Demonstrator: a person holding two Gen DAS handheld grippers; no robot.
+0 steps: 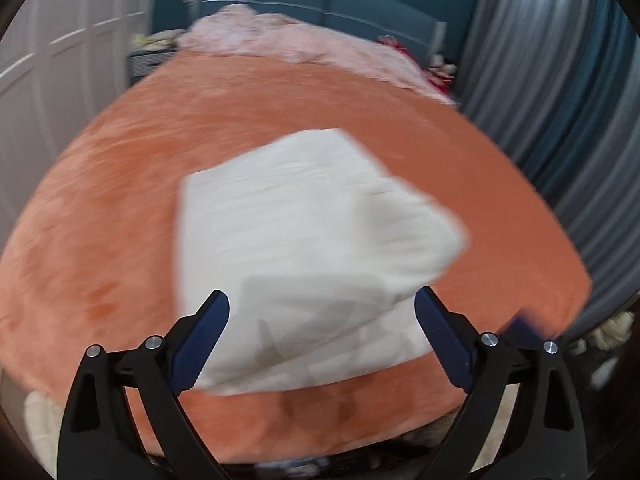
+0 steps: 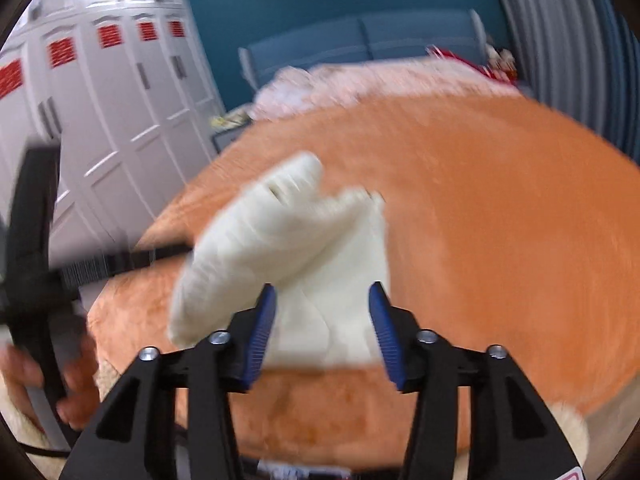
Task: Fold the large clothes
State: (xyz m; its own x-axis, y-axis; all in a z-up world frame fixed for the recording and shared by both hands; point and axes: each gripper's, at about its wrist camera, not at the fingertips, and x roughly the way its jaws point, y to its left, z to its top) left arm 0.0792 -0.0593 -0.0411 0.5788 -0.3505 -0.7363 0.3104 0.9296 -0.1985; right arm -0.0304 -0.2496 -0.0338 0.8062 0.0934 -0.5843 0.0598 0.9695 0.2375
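One folded white garment (image 1: 304,240) (image 2: 304,264) lies on the orange blanket (image 1: 120,208) (image 2: 500,220), near its front edge, with two grippers above that edge, left gripper (image 1: 322,300) and right gripper (image 2: 322,296), both spread and holding nothing.

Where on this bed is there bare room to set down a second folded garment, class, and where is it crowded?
Bare orange blanket lies right of the white folded garment, toward the grey curtain, and left of it toward the white wardrobe. Crowded: the head end, heaped with pink bedding.
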